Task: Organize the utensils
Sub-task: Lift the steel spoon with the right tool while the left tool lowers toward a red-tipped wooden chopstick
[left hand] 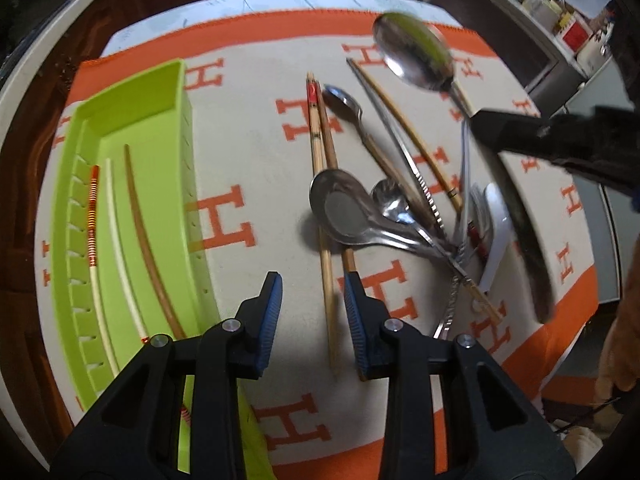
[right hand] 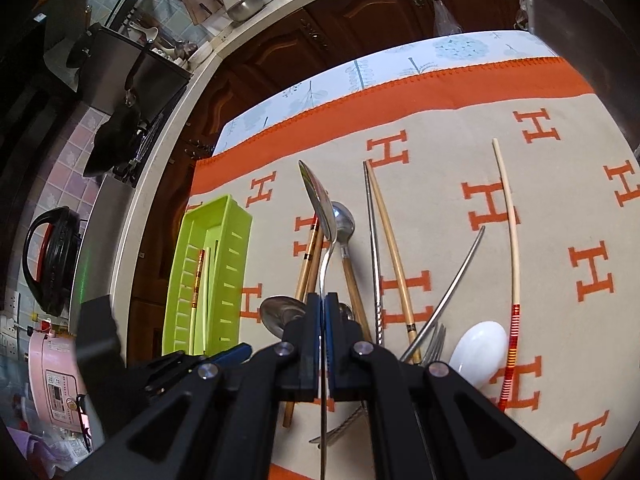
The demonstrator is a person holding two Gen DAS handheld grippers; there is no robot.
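The right tongs (right hand: 323,300) were pressed together on the thin handle of a steel spoon (right hand: 318,204), and they held it up in the air above the pile, so that the bowl of the spoon pointed away from the person, toward the far edge of the worktop. From the left camera the same spoon (left hand: 414,54) appeared high over the cloth, with the black right tool reaching in from the right side.

The left tongs (left hand: 313,312) stood apart and held nothing. They hovered low over the orange and beige cloth (left hand: 248,152), pointing forward, and a pair of bamboo chopsticks (left hand: 320,136) ran between their blue pads (left hand: 272,304).

Left of these tongs lay the green tray (left hand: 132,168), long side away from the person. Three sticks were already inside it: one with an orange spiral wrap (left hand: 93,216), one pale, and one brown.

The rest of the utensils lay in a loose heap on the cloth, right of the tray: a wide steel ladle spoon (left hand: 340,208) across the chopsticks, a smaller spoon (left hand: 342,100), a white spoon (right hand: 478,350), a fork (right hand: 436,340) and a pale chopstick with red bands (right hand: 510,272) well apart at the right.
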